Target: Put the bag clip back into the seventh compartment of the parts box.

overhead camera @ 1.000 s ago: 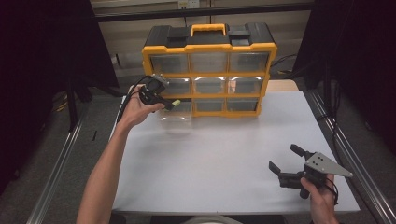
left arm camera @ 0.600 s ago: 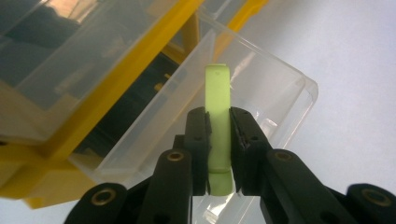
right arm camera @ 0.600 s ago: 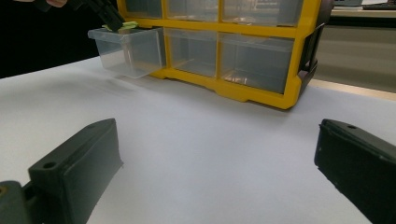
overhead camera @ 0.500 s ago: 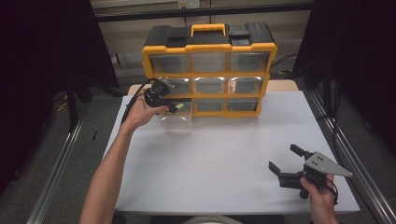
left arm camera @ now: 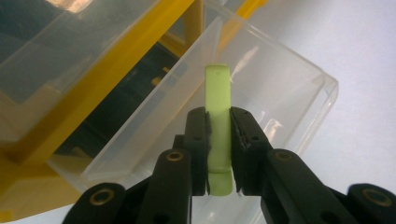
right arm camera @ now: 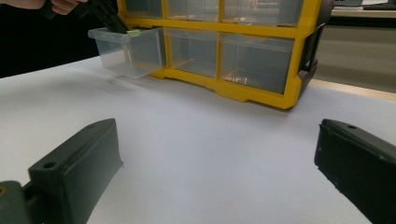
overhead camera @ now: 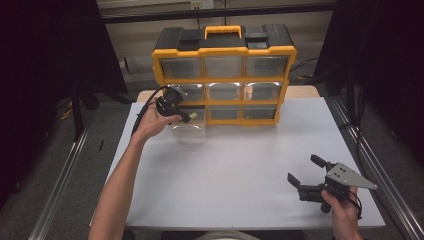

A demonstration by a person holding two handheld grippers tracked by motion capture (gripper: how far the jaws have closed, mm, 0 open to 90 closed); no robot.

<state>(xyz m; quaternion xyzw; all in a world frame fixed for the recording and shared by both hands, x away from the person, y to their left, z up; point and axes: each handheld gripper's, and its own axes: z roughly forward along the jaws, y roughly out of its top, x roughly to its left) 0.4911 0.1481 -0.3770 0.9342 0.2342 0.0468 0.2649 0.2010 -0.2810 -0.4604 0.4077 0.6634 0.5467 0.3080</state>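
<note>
High view: the left hand-held gripper (overhead camera: 186,116) grips a green piece (overhead camera: 192,117) above a pulled-out clear drawer (overhead camera: 189,134). Left gripper view: jaws clamp the piece (left arm camera: 218,126) over the drawer (left arm camera: 280,100). Right gripper view: jaws spread wide above the bench (right arm camera: 210,140).

A white desk (overhead camera: 240,165) with a matte top stands in a dim room. Grey floor (overhead camera: 70,165) runs along both its sides, and a metal rail (overhead camera: 60,190) runs along the floor at the left, with another rail (overhead camera: 372,170) at the right. Dark black panels (overhead camera: 45,55) close off the left and the right side (overhead camera: 380,55). Behind the desk a pale wall (overhead camera: 150,15) is crossed by a dark horizontal bar (overhead camera: 165,14). Light falls from above and lies evenly on the desk top, leaving the edges of the room in shadow.
</note>
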